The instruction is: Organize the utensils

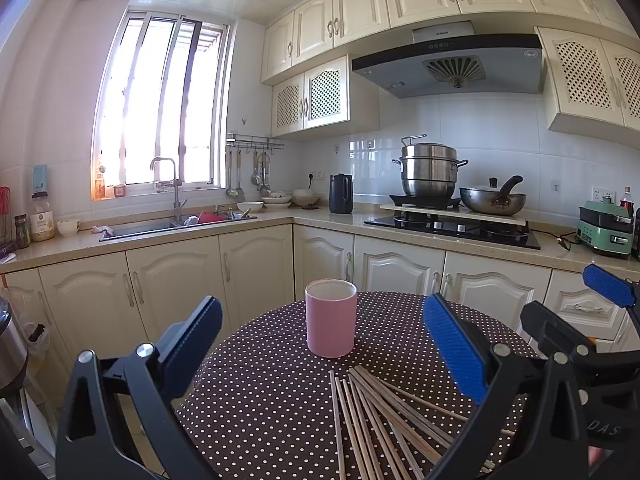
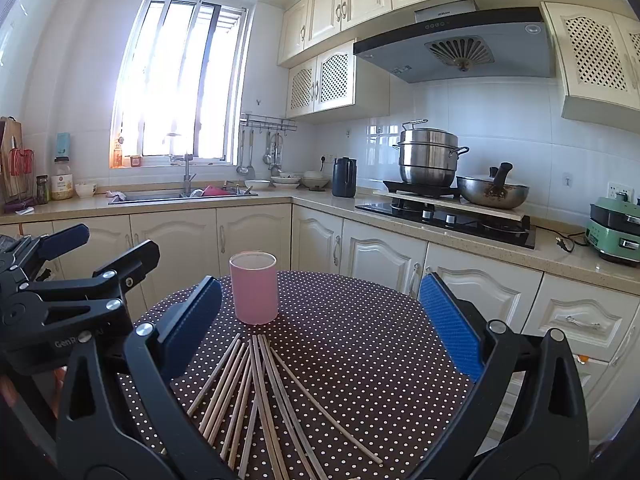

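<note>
We hold both tools above the table (image 2: 360, 340): the left hand-held gripper (image 1: 324, 344) and the right hand-held gripper (image 2: 320, 320) are spread wide and grasp nothing. The chopsticks (image 2: 256, 396) lie fanned and overlapping on the dotted cloth, just in front of the upright pink cup (image 2: 254, 288), which appears empty. We expect these risks:

- Pinching overlapped sticks may lift several or scatter them.
- A thin stick may pivot between the pads.
- A careless insertion may tip the cup.
</note>
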Tool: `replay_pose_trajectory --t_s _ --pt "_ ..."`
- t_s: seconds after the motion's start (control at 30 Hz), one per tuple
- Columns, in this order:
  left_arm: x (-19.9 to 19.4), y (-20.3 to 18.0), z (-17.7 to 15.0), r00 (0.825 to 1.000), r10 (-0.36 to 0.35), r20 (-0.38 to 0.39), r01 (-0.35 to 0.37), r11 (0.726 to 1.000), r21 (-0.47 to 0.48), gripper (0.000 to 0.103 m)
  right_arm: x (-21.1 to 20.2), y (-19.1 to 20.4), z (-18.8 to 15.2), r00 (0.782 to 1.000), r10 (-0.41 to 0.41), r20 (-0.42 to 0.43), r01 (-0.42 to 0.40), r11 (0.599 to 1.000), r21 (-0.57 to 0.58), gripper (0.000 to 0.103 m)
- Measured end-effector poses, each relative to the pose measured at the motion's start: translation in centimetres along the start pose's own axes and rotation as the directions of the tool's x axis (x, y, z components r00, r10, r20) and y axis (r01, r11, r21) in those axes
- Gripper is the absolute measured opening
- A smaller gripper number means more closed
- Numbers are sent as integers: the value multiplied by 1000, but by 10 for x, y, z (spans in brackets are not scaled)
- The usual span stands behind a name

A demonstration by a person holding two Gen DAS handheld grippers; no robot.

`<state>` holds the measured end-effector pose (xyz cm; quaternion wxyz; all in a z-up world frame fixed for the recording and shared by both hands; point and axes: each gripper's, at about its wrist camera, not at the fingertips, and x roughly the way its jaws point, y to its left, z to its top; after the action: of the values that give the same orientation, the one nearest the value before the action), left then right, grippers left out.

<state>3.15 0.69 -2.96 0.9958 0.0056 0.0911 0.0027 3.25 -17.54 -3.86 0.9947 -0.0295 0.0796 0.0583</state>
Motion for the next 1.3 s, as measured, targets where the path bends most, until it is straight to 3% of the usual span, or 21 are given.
replay_pose_trajectory --t_s 0.57,0.73,0.9,1.1,1.3 --pt "6 -13 -7 999 26 -25 -25 999 42 99 7 -6 -12 998 26 -65 -24 999 30 97" --pt "5 -16 -12 999 45 -2 -45 998 48 99 11 -7 -16 996 24 -81 -21 999 38 97" --pt "17 -13 -16 997 38 -70 -34 998 51 99 21 -5 -21 992 29 -125 -24 999 37 97" --pt "45 -7 -30 978 7 -210 3 999 49 99 47 -4 -30 973 46 -227 -50 999 -11 97" --pt "81 -4 -51 922 -56 -383 69 997 20 99 71 -9 -39 956 51 -288 -68 996 -50 97"
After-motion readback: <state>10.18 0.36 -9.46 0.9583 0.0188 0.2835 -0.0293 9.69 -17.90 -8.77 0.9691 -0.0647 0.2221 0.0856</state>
